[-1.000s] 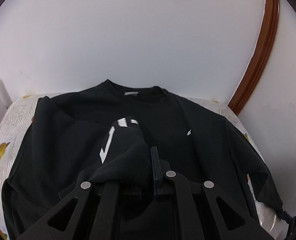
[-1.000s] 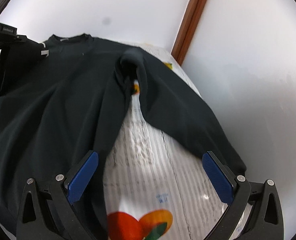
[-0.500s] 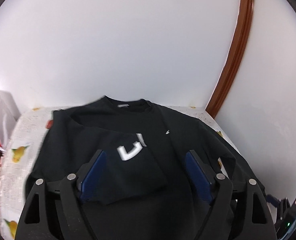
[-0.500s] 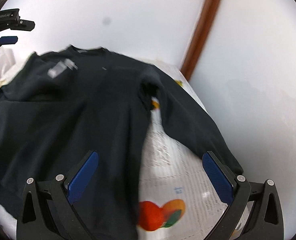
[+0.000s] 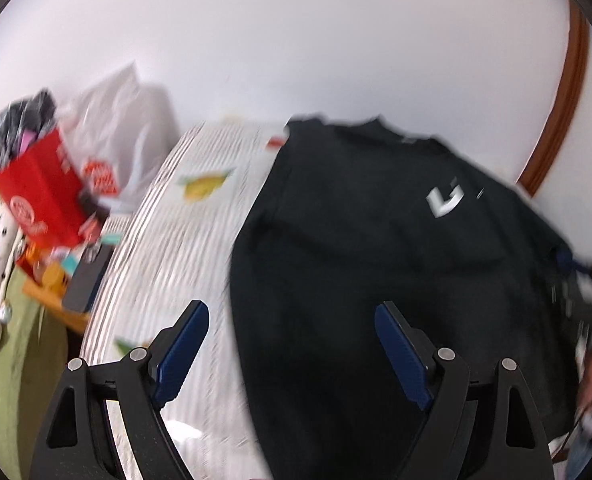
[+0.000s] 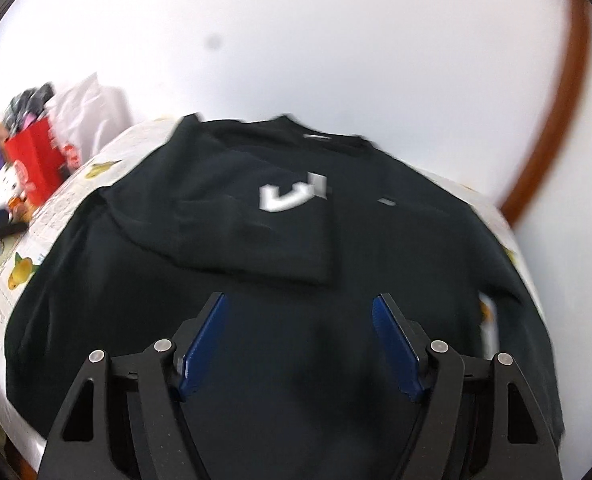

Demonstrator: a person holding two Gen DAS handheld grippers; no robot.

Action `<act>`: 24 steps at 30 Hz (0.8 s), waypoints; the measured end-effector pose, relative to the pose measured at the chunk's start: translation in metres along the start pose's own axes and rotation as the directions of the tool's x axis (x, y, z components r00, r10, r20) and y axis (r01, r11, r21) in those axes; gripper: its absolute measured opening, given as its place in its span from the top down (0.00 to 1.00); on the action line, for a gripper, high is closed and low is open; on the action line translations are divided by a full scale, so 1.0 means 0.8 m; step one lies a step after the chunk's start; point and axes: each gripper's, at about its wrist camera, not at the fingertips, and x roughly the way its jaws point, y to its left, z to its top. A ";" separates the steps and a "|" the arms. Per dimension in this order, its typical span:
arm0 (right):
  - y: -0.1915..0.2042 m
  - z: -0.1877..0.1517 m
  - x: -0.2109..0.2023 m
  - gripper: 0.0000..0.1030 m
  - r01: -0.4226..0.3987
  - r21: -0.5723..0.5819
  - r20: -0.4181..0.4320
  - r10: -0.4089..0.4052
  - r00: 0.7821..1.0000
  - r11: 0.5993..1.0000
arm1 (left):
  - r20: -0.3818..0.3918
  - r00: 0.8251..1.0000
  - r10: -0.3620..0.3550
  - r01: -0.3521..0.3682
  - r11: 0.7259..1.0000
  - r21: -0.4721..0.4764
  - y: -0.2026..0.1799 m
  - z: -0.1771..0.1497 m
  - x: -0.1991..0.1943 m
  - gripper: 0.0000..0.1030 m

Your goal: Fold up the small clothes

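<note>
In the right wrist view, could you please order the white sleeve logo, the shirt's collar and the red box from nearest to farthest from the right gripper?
From the right gripper:
1. White sleeve logo, on the folded-in sleeve just ahead.
2. Collar, at the shirt's far edge.
3. Red box, far left, off the table.

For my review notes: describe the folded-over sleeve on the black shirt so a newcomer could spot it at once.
Start at the table with the striped, fruit-printed cover, where a black shirt lies spread out. On its chest, below the collar, lies the folded-in sleeve, a flat black flap. It alone carries large white lettering; the shirt around it is plain.
</note>
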 end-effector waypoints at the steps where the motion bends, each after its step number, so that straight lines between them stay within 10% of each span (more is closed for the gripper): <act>1: 0.016 0.010 0.015 0.28 -0.045 -0.015 -0.007 0.045 0.999 0.999 | -0.010 1.000 0.007 -0.007 1.000 0.002 0.006 -0.008 0.009 0.19; 13: 0.087 0.068 0.179 0.29 -0.025 -0.008 -0.158 0.024 0.987 1.000 | -0.048 0.999 -0.016 0.020 0.996 0.088 0.005 -0.055 0.060 0.19; 19: 0.055 0.078 0.179 0.83 -0.016 0.066 -0.150 0.026 0.988 0.998 | -0.051 0.999 -0.019 0.024 0.995 0.099 0.006 -0.057 0.072 0.19; 24: -0.043 0.097 0.114 0.85 -0.084 0.221 -0.015 0.089 0.996 0.972 | -0.063 0.998 -0.026 0.029 0.998 0.058 0.016 -0.056 0.074 0.19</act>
